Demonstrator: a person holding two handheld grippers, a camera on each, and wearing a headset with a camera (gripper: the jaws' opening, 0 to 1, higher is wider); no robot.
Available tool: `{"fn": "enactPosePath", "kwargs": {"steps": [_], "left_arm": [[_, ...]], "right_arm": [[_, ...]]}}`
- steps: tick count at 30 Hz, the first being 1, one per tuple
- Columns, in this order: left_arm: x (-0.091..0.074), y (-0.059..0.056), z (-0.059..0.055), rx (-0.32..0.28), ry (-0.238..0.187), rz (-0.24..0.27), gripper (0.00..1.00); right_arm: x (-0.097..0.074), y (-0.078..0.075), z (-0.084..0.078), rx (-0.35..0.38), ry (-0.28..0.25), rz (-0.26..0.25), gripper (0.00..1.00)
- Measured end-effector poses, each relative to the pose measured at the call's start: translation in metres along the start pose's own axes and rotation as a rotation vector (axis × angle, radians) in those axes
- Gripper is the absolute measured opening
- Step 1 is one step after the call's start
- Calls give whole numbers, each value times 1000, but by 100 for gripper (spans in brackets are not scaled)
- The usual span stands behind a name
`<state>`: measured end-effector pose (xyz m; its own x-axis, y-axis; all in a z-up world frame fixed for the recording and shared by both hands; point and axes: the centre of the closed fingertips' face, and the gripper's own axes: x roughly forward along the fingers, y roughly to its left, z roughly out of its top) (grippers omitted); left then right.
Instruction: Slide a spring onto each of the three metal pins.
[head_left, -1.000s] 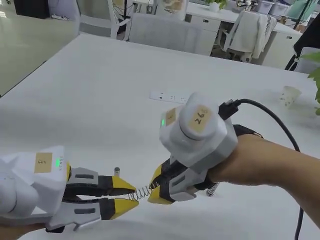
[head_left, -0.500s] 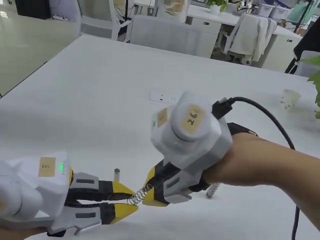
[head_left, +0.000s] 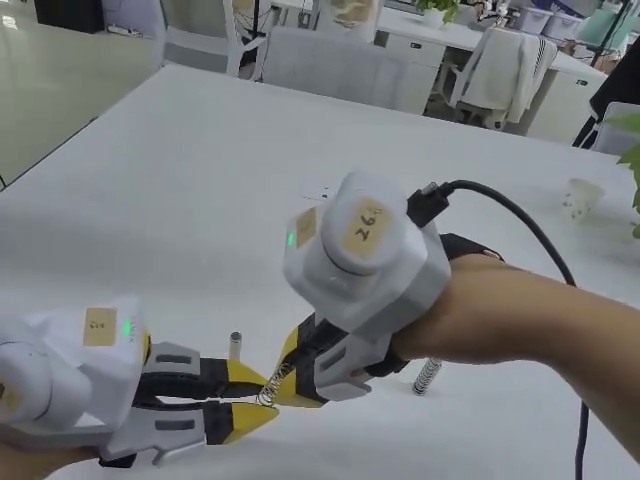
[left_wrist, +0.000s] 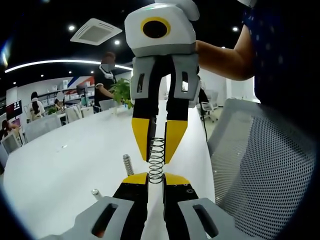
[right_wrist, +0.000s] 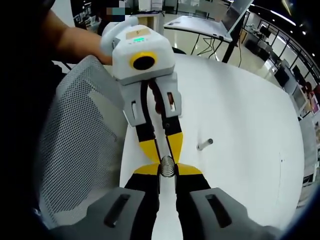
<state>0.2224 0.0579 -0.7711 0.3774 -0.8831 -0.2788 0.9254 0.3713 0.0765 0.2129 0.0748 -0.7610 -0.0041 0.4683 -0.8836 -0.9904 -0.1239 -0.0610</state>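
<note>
Right, nearest me, close to the near edge of the white tabletop (head_left: 180, 200), my left hand-held gripper (left_wrist: 156, 177) and right hand-held gripper (right_wrist: 168, 172) meet tip to tip. Each is clenched on one end of a thin coiled steel spring (head_left: 270, 386). Just beyond stands a short upright metal pin (head_left: 236, 345). A second loose spring (head_left: 427, 375) lies off to the right. Farther out the surface runs wide to its far edge.

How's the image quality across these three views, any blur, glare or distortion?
Head view: even light, soft shadows on the white table, no hard glare. Left gripper view: fisheye bending, dim ceiling, spring sharp. Right gripper view: edges curved, spring crisp.
</note>
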Motion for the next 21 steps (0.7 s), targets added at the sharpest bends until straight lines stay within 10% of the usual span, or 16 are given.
{"fn": "enactPosePath", "kwargs": {"steps": [21], "left_arm": [[-9,5,-8,-39,1,34,12]], "right_arm": [[2,-3,1,4,17,13,8]]}}
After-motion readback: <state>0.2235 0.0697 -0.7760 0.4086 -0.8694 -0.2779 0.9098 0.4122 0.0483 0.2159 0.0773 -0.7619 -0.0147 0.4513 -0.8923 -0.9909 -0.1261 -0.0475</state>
